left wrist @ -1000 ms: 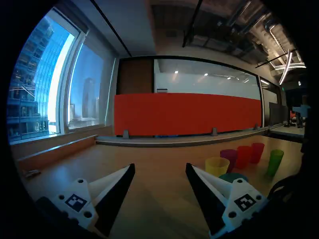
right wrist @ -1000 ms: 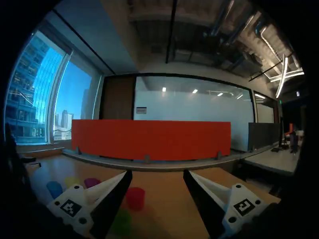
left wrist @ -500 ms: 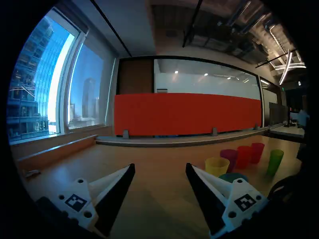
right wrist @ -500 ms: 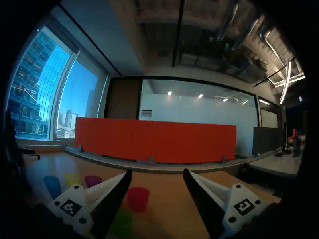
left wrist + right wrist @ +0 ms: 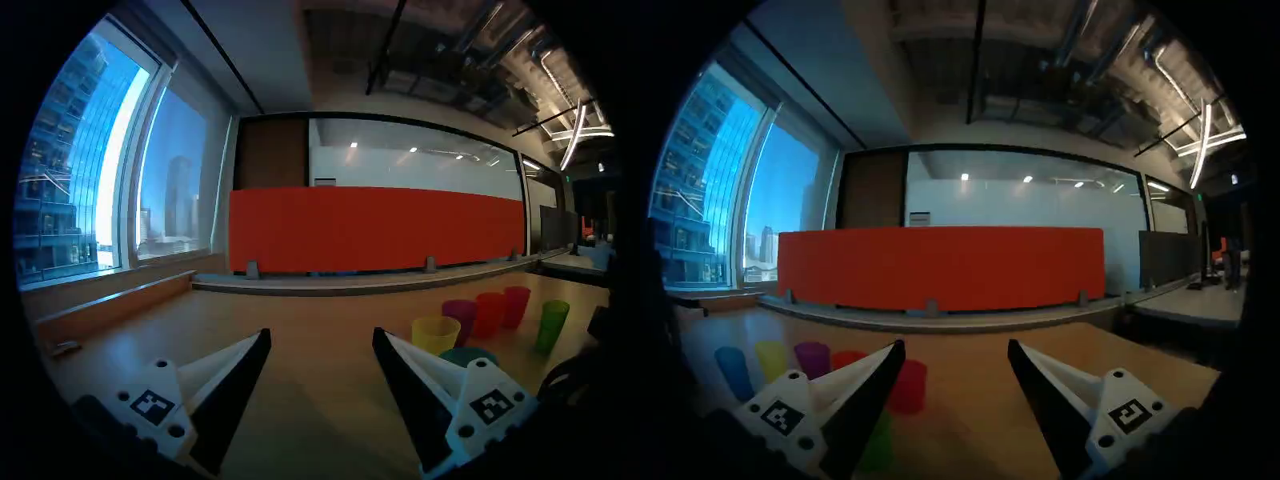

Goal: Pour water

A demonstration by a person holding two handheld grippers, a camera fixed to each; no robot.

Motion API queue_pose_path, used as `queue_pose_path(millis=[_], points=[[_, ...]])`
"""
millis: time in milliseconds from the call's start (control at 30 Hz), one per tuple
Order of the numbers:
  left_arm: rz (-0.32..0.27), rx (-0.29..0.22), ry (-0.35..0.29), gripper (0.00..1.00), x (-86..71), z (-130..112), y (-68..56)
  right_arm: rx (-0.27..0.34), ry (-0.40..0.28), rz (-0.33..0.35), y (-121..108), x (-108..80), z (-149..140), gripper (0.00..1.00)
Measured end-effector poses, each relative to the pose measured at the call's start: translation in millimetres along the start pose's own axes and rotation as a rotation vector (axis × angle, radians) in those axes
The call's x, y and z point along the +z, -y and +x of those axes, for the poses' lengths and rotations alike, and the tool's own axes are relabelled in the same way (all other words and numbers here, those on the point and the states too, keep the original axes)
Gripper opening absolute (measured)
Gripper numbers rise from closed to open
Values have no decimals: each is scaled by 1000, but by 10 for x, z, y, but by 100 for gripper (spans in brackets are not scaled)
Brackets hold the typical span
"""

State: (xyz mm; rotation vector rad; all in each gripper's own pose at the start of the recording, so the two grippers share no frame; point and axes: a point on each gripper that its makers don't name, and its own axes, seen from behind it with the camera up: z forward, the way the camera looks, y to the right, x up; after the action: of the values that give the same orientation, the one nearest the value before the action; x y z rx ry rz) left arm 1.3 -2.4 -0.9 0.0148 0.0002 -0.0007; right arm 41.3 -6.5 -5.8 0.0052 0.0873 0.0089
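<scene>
**Over the wooden desk: both grippers open, cups out ahead**

At the bottom of the left gripper view, the left gripper (image 5: 320, 334) sits over the light wooden tabletop (image 5: 320, 308). Its white fingers with black inner faces are spread wide, with nothing between them. No contact with anything that I can see.

Cups are to its front right, all upright on the tabletop, in a loose cluster:
- translucent yellow plastic cup (image 5: 436, 334): nearest, just past the right finger's tip
- teal plastic cup (image 5: 468, 354): just beside the yellow one, partly hidden behind that finger
- magenta plastic cup (image 5: 459, 314), orange-red plastic cup (image 5: 489, 314), pink-red plastic cup (image 5: 516, 306): in a row behind, close together; can't tell if touching
- green plastic cup (image 5: 552, 324): farthest right, a bit apart from the row

Cup contents: can't tell.

Right gripper view: the right gripper (image 5: 954, 346) is likewise spread wide and empty over the same tabletop. The cups are to its lower left:
- blue, yellow and purple in a row at far left
- one red cup just past the left finger's tip
- another reddish cup partly behind that finger
- the green one blurred, low beside it

Background:
- long orange divider panel (image 5: 376, 228) along the desk's far edge
- glass wall (image 5: 416, 164) behind the panel
- tall windows (image 5: 80, 184) at left
- second desk (image 5: 1192, 302) off to the right
</scene>
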Motion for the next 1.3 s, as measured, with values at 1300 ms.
queue_pose_path(millis=[1300], points=[[0,0,0,94,3,-4,-5,-9,85,-9,-80,15,-420,99]])
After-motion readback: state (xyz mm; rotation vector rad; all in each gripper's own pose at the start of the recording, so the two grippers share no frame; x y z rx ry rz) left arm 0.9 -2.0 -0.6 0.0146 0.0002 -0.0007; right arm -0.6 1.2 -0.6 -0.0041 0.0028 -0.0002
